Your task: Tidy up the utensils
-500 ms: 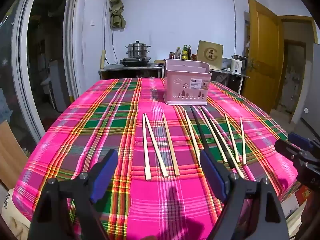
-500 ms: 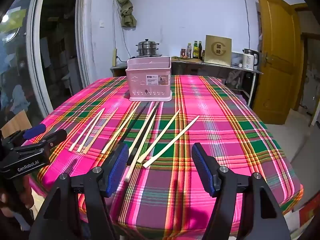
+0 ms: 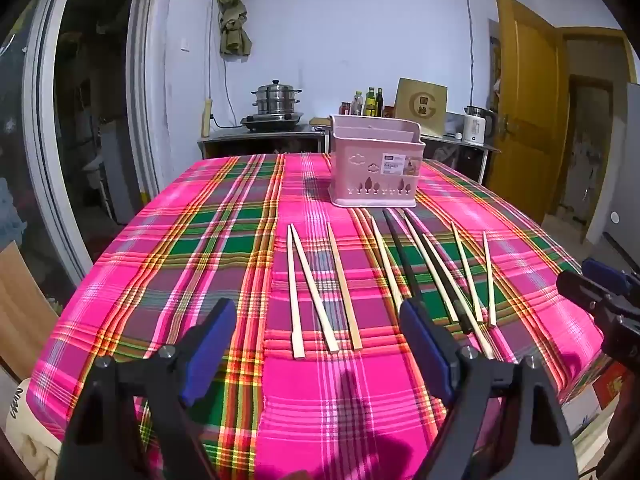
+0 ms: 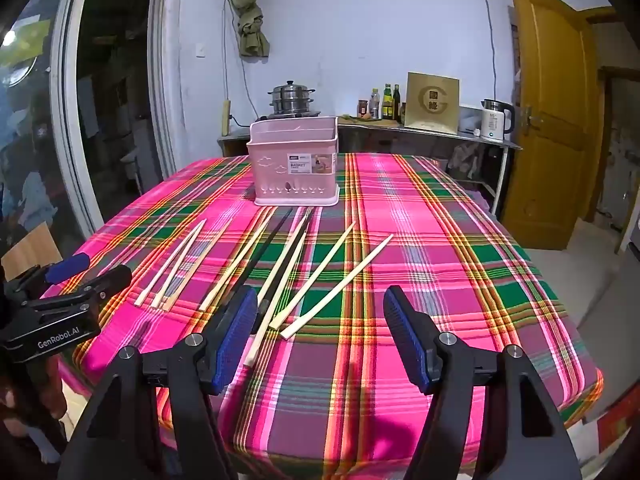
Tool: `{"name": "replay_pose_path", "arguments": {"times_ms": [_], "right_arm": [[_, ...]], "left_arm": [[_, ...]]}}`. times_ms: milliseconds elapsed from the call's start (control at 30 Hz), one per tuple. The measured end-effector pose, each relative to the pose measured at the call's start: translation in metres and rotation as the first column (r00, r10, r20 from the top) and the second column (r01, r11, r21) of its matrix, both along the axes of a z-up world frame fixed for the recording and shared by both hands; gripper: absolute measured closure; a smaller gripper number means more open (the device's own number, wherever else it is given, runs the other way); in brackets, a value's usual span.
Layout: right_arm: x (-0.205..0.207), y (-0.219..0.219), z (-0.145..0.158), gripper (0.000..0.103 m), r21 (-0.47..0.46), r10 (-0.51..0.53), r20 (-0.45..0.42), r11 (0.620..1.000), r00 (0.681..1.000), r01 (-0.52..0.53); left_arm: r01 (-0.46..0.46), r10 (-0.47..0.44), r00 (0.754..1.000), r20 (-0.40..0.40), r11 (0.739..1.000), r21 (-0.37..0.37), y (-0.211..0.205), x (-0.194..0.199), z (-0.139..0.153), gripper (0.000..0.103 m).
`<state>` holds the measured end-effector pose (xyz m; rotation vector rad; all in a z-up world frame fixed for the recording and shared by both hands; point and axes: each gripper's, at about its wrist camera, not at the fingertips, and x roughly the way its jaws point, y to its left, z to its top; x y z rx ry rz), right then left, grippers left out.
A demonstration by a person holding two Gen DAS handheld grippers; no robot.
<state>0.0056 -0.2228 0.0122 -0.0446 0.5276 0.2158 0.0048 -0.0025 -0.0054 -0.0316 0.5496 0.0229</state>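
Chopsticks [image 3: 344,280] are laid out flat in a fan across near half of the surface [image 3: 192,248], thick ends near the edge — probably so each is reachable for a pinch. Two black ones [image 4: 266,248] lie mixed w/ pale wood ones.

Pink basket [image 3: 375,164] stands upright at far centre, just beyond the tips; judged to be the destination.

Left hand-held gripper [image 3: 316,344]: jaws wide, nothing held, hovering above near ends.

Right hand-held gripper [image 4: 320,332]: likewise wide, nothing held.

Text readable: "BASKET" on basket label; "GenRobot.AI" on the left unit, seen from right wrist. No chopstick moved yet.
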Motion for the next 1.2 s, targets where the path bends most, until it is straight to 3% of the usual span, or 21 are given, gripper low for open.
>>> {"name": "replay_pose_path", "arguments": {"times_ms": [1200], "right_arm": [[0.0003, -0.0044, 0.0043, 0.037, 0.011, -0.009, 0.004, 1.0, 1.0, 0.009]], "left_arm": [[0.009, -0.009, 1.0, 0.009, 1.0, 0.005, -0.004, -0.0034, 0.0048, 0.018]]}}
